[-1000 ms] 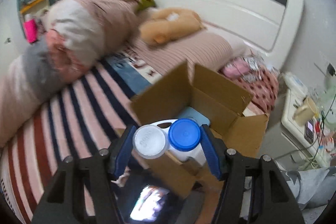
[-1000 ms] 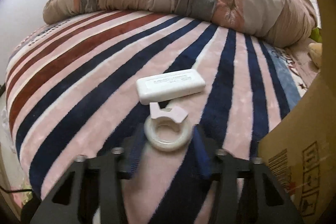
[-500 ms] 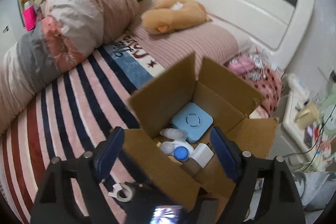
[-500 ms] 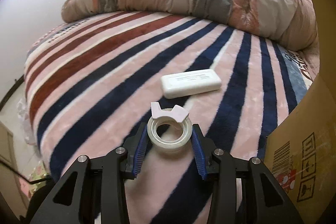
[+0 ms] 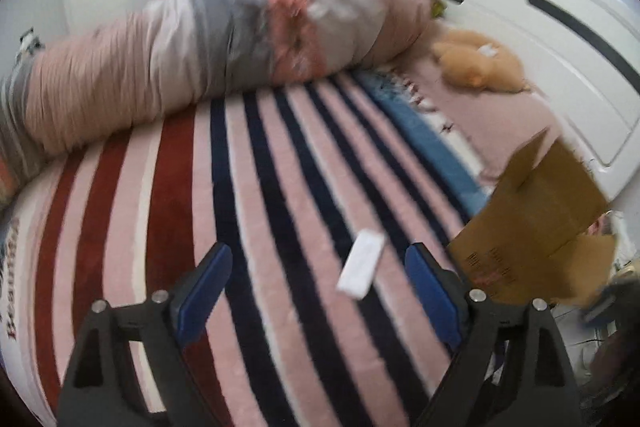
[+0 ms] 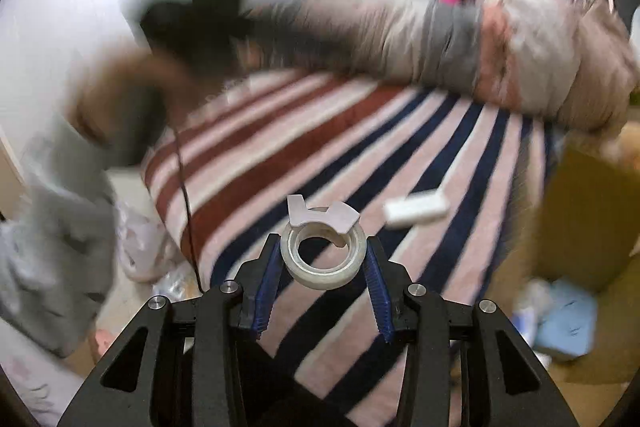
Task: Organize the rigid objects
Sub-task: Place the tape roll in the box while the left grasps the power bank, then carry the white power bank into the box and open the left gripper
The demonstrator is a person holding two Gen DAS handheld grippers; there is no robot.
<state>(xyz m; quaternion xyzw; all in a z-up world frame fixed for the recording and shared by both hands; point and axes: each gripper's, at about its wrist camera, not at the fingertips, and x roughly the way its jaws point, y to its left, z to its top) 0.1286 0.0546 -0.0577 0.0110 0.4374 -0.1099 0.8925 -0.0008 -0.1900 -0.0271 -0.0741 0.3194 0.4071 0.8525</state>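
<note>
White headboard (image 5: 520, 7) behind striped bed (image 5: 280, 187).

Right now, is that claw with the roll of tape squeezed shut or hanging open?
Shut on it. The right gripper has both blue pads pressed against the sides of the tape roll, holding it above the striped blanket.

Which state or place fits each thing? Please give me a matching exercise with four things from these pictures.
Things:
1. tape roll
2. white case
3. cardboard box
4. left claw

States or places:
A. open, holding nothing
B. lying flat on the striped blanket
C. clamped in the right claw
D. standing at the blanket's edge, flaps up

Pairs: 1-C, 2-B, 3-D, 4-A
</note>
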